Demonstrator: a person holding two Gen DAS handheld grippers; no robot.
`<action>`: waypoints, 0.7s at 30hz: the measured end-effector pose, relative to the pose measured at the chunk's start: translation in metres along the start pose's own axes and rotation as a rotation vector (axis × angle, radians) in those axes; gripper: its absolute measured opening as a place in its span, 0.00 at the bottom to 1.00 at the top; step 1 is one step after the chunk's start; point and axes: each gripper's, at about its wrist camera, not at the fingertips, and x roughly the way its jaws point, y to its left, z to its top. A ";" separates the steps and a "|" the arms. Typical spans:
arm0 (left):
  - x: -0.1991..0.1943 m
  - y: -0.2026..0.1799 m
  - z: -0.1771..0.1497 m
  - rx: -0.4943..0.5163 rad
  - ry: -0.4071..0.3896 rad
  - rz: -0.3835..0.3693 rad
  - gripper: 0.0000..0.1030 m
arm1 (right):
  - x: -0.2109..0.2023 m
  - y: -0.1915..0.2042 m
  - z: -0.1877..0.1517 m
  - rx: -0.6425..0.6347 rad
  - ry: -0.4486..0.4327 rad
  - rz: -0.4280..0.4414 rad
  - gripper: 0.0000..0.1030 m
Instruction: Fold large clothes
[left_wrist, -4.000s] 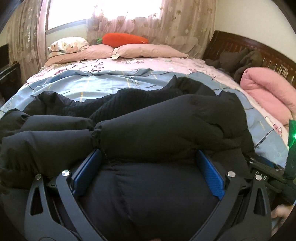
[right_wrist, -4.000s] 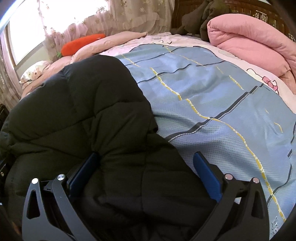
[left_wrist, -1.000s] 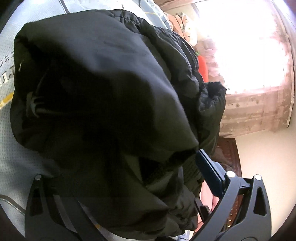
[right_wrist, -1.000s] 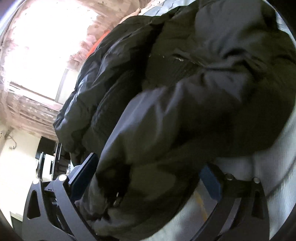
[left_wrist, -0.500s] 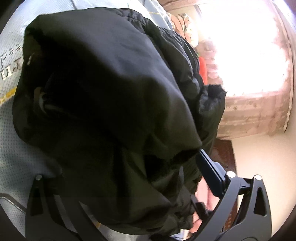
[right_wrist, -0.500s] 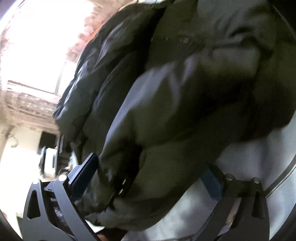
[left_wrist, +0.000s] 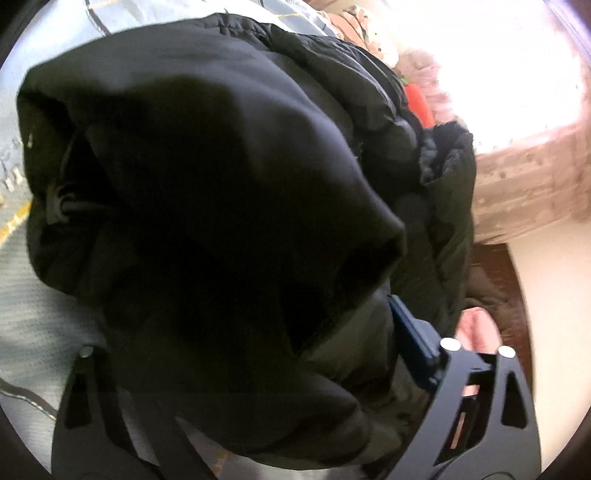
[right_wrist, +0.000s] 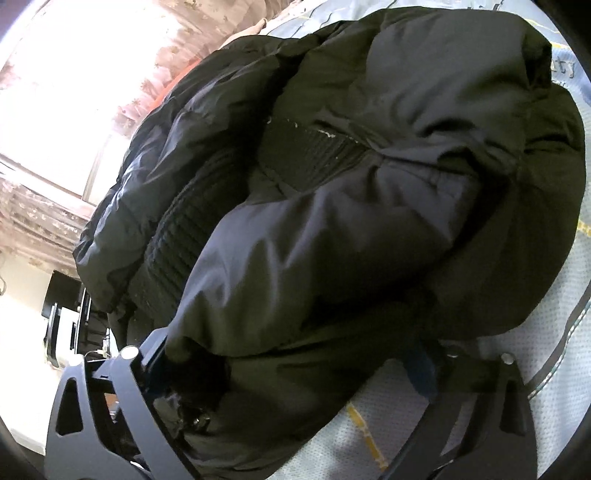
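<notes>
Left gripper (left_wrist: 255, 373): closing around bulky black jacket (left_wrist: 221, 206), centre frame.
Right gripper (right_wrist: 288, 373): closing likewise on jacket (right_wrist: 369, 206).
Risk: slick padding slipping out, fold springing open over bedsheet (right_wrist: 491, 398), lower right.

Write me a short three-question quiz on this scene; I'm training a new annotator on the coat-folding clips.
1. True or false: the bulky black padded coat lies on a pale blue bedsheet with yellow and dark lines.
2. Which has coat fabric between its fingers? A) left hand-held gripper only B) right hand-held gripper only C) both
3. Fill in: beyond the coat, the bright window is hung with pink floral ____.

Key: 1 true; 2 C; 3 curtains.
</notes>
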 end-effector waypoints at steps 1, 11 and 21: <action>0.001 -0.001 0.001 0.019 0.003 0.022 0.73 | -0.009 -0.009 -0.003 -0.007 0.000 -0.004 0.85; -0.006 -0.029 0.014 0.069 -0.011 -0.038 0.31 | -0.038 0.007 -0.006 -0.084 -0.087 -0.027 0.33; -0.035 -0.047 0.027 0.098 -0.039 -0.160 0.25 | -0.065 0.007 0.011 -0.009 -0.113 0.057 0.29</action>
